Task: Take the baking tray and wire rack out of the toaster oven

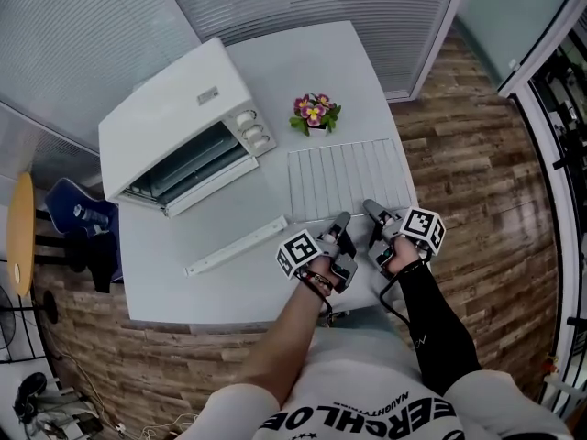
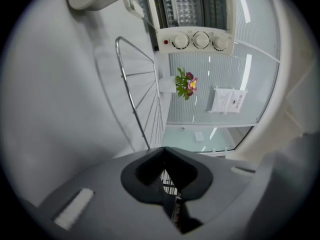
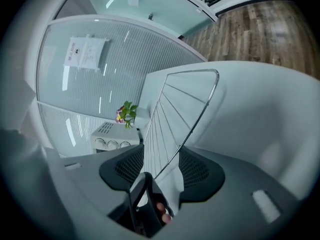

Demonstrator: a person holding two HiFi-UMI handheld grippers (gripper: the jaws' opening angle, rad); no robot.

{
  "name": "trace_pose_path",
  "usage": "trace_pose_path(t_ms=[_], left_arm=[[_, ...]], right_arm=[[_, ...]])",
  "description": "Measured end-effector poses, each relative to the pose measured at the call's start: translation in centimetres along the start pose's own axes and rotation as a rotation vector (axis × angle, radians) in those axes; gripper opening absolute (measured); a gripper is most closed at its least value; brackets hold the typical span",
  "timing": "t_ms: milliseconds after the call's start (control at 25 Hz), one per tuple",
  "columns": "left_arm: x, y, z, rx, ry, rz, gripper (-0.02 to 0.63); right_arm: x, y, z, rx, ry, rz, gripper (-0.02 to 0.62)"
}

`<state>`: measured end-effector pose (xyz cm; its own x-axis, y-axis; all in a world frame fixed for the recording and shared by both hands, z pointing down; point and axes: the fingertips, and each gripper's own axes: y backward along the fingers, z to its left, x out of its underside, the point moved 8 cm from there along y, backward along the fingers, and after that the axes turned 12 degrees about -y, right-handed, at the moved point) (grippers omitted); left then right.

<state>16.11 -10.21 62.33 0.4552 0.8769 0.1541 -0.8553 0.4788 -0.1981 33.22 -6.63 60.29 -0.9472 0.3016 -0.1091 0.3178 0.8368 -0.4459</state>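
Note:
The wire rack (image 1: pixel 348 177) lies flat on the white table, right of the toaster oven (image 1: pixel 165 117), whose door hangs open. Both grippers sit at the rack's near edge. My left gripper (image 1: pixel 342 223) is shut, and in the left gripper view its jaws (image 2: pixel 165 151) meet on the wire rack (image 2: pixel 137 94), whose frame runs away towards the toaster oven (image 2: pixel 195 14). My right gripper (image 1: pixel 376 216) stands open; in the right gripper view the wire rack (image 3: pixel 175 114) passes between the spread jaws (image 3: pixel 162 169) without either pad pressing on it.
A long, flat white piece (image 1: pixel 234 246) lies on the table in front of the oven. A small flower pot (image 1: pixel 315 113) stands behind the rack. The table's near edge (image 1: pixel 183 310) is just under the hands. A blue chair (image 1: pixel 83 214) stands left of the table.

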Motion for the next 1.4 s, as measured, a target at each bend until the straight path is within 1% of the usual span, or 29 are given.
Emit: trace_pose_path(t_ms=[160, 320, 560, 680, 760, 840, 920, 1040, 1200, 1400], left_arm=[[-0.4, 0.0, 0.2, -0.008, 0.023, -0.053, 0.057], [-0.5, -0.1, 0.4, -0.013, 0.041, -0.089, 0.057], [-0.2, -0.2, 0.5, -0.016, 0.039, -0.08, 0.057], [-0.1, 0.1, 0.7, -0.026, 0.041, -0.075, 0.057], [-0.2, 0.4, 0.7, -0.034, 0.027, -0.069, 0.057], [-0.4, 0.5, 0.6, -0.051, -0.016, -0.051, 0.057], [-0.6, 0.7, 0.2, -0.07, -0.078, -0.03, 0.057], [-1.4, 1.2, -0.6, -0.089, -0.177, -0.021, 0.058], [-2.8, 2.1, -2.0, -0.113, -0.324, -0.029, 0.058], [-4.2, 3.4, -3.9, -0.167, -0.516, -0.047, 0.061]], right_arm=[[0.5, 0.4, -0.4, 0.031, 0.018, 0.02, 0.198], [1.4, 1.1, -1.2, 0.031, 0.01, 0.035, 0.198], [2.1, 1.7, -2.0, 0.046, 0.001, 0.042, 0.196], [2.0, 1.7, -1.8, 0.045, 0.012, 0.032, 0.196], [2.0, 1.7, -1.6, 0.042, 0.029, 0.029, 0.196], [2.1, 1.6, -1.4, 0.041, 0.05, 0.026, 0.196], [2.2, 1.5, -1.2, 0.045, 0.083, 0.025, 0.196], [2.3, 1.6, -0.7, 0.056, 0.165, 0.019, 0.196], [2.3, 1.7, 0.6, 0.061, 0.316, -0.003, 0.196], [2.6, 1.8, 3.4, 0.052, 0.548, -0.05, 0.196]])
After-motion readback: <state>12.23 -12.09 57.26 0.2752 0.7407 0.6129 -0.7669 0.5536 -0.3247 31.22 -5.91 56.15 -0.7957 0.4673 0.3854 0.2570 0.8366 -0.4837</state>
